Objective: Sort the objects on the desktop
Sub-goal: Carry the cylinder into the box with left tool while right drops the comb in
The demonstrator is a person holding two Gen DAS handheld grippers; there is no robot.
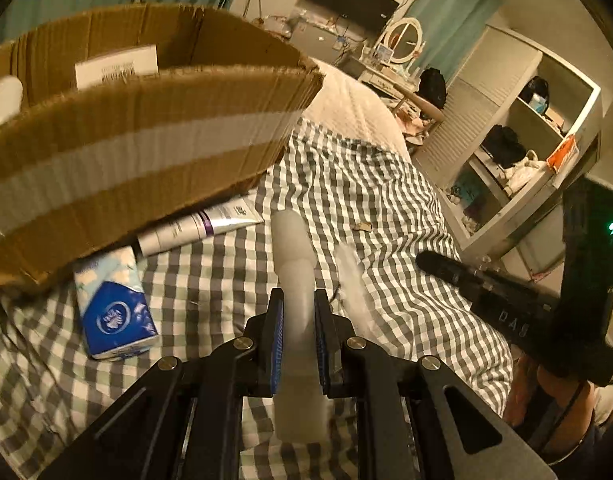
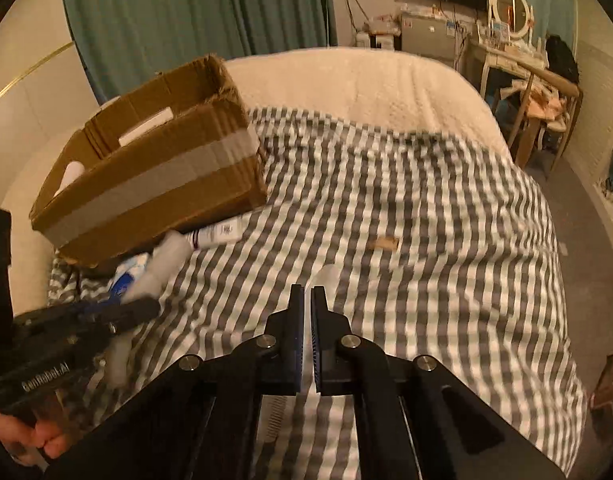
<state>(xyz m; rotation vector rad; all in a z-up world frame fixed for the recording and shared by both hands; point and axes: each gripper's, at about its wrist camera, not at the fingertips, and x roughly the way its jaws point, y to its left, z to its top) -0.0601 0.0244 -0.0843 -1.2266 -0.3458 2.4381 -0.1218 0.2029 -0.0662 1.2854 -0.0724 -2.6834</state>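
From the left wrist view, the left gripper (image 1: 298, 320) is clenched on a pale, frosted bottle (image 1: 294, 264) that runs along the fingers and sticks out ahead of them, held over the checked sheet (image 1: 406, 208). The box (image 1: 138, 128) fills the upper left of the frame, and one white thing (image 1: 4, 98) already pokes up inside at its far left edge, so some sorting looks done. Still outside, tucked against the box's lower edge, lie a tube (image 1: 198, 228) and a blue tissue pack (image 1: 114, 304) in the lower left. A small tan scrap (image 1: 363, 227) lies on the sheet right of centre. My guess is the bottle goes into the box, then these two. The right gripper (image 1: 486, 284) shows at the right edge from the side; whether it holds anything cannot be told from here. A blurred white streak (image 1: 352, 276) lies just right of the bottle.

The right wrist view shows what the first cannot: the right gripper (image 2: 307, 308) has its fingers nearly together, a narrow slit between them, and nothing clearly in it, though a pale blur (image 2: 326, 274) sits just past the tips. It also shows the whole box (image 2: 154, 168) in the upper left with the white thing (image 2: 72, 172) inside, the tube (image 2: 218, 234) and pack (image 2: 126, 276) below it, and the left gripper (image 2: 106, 316) at lower left carrying the bottle (image 2: 166, 260).
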